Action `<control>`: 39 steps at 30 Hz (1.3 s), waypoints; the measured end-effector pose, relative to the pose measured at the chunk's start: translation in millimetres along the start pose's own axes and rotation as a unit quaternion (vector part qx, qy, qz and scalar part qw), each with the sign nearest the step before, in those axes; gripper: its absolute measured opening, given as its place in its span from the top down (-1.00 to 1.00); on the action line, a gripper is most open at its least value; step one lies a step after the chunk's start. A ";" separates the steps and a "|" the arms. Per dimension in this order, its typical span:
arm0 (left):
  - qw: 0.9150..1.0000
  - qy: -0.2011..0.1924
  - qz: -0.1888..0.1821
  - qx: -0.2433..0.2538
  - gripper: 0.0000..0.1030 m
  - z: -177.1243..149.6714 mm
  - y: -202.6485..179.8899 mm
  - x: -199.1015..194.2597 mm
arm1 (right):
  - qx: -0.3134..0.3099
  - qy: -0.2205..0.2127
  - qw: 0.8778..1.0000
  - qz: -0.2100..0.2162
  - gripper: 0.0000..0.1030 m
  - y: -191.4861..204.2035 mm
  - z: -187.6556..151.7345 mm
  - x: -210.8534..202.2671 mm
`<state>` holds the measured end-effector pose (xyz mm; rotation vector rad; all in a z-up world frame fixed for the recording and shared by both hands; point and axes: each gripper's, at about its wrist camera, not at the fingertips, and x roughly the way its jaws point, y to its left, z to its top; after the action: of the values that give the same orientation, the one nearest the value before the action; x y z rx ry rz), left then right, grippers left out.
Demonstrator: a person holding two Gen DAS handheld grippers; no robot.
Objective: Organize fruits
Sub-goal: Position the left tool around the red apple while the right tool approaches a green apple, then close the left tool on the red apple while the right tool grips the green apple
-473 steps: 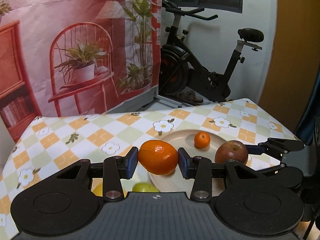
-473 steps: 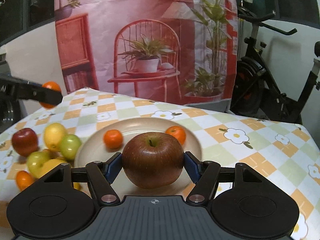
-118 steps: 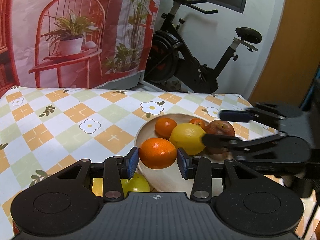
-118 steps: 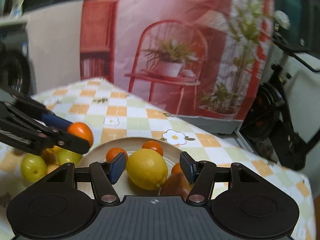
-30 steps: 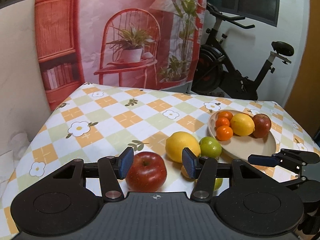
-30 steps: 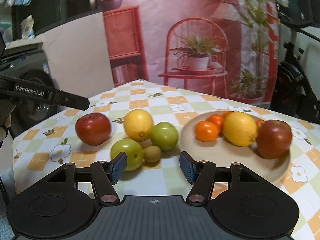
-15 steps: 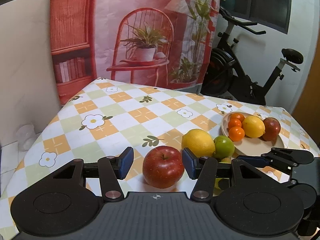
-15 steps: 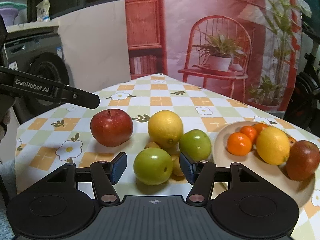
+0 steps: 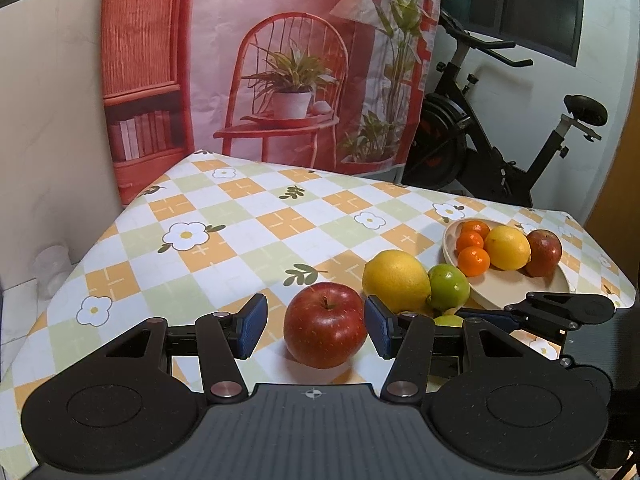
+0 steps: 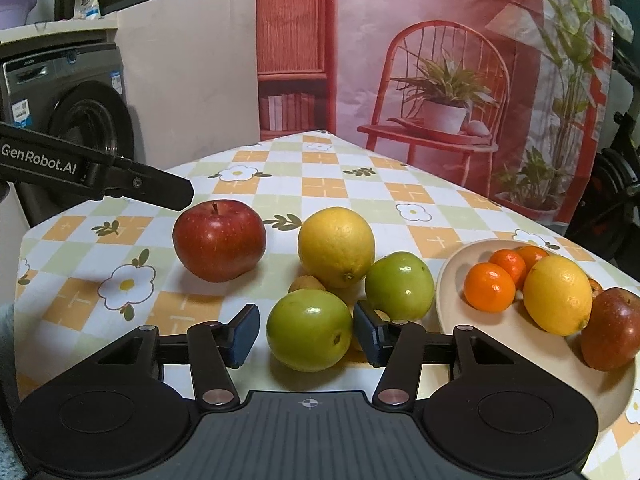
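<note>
1. Peeking out behind the round glossy green fruit [image 10: 309, 330] between the right gripper [image 10: 306, 334] fingers: a small brownish fruit [image 10: 306, 282], mostly hidden; another small yellowish piece behind the right finger, too covered to identify.
2. Cut off at the frame edge: the cream oval plate [image 10: 450, 308] on the chequered floral-cloth worktop [image 10: 336, 188].
3. Hard to count on the plate: small orange mandarins [image 10: 489, 287], three clear, possibly a fourth behind the yellow lemon [image 10: 557, 295].
4. Counted: two red apples, one on the plate [image 10: 612, 329], one on the cloth [image 9: 325, 325]; two lemons; two green fruits.
5. Left gripper [image 9: 312, 326] fingers apart, straddling the cloth apple; slight gaps, not gripping.
6. Right fingers closing around the near green fruit, not yet pressing.
</note>
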<state>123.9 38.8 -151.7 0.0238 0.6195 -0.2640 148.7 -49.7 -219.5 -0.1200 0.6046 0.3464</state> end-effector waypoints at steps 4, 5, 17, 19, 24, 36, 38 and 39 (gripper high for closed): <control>1.000 0.001 0.000 -0.001 -0.09 0.2 -0.4 0.7 | -0.001 -0.001 1.000 0.000 0.05 0.0 -0.9 0.2; 1.000 0.002 0.001 -0.001 -0.09 0.0 -0.8 0.8 | -0.001 -0.001 1.000 -0.001 0.06 0.2 -0.5 0.0; 1.000 0.007 0.006 -0.006 -0.09 -2.5 0.3 2.4 | 0.022 -0.018 0.999 0.014 0.15 -8.6 -9.7 -13.0; 1.000 0.008 0.007 -0.006 -0.09 -3.1 -0.1 3.1 | 0.027 -0.020 0.999 0.013 0.15 -10.2 -12.7 -17.1; 1.000 0.011 0.008 -0.006 -0.10 -4.5 -1.7 3.9 | 0.037 -0.029 0.999 0.008 0.15 -16.3 -19.9 -27.2; 1.000 0.020 -0.003 -0.024 -0.10 -8.4 -4.0 6.1 | 0.037 -0.032 0.999 -0.019 0.15 -39.9 -38.4 -60.9; 0.999 0.023 -0.003 -0.024 -0.10 -9.7 -5.2 7.9 | 0.047 -0.028 0.998 -0.027 0.15 -45.6 -44.9 -63.7; 0.999 0.025 -0.003 -0.024 -0.10 -9.9 -6.2 9.1 | 0.053 -0.029 0.998 -0.026 0.15 -48.2 -48.1 -64.8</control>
<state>123.8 31.6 -164.7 -0.0169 0.6754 -0.2554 90.2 -123.4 -221.2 -0.0243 0.5594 0.2655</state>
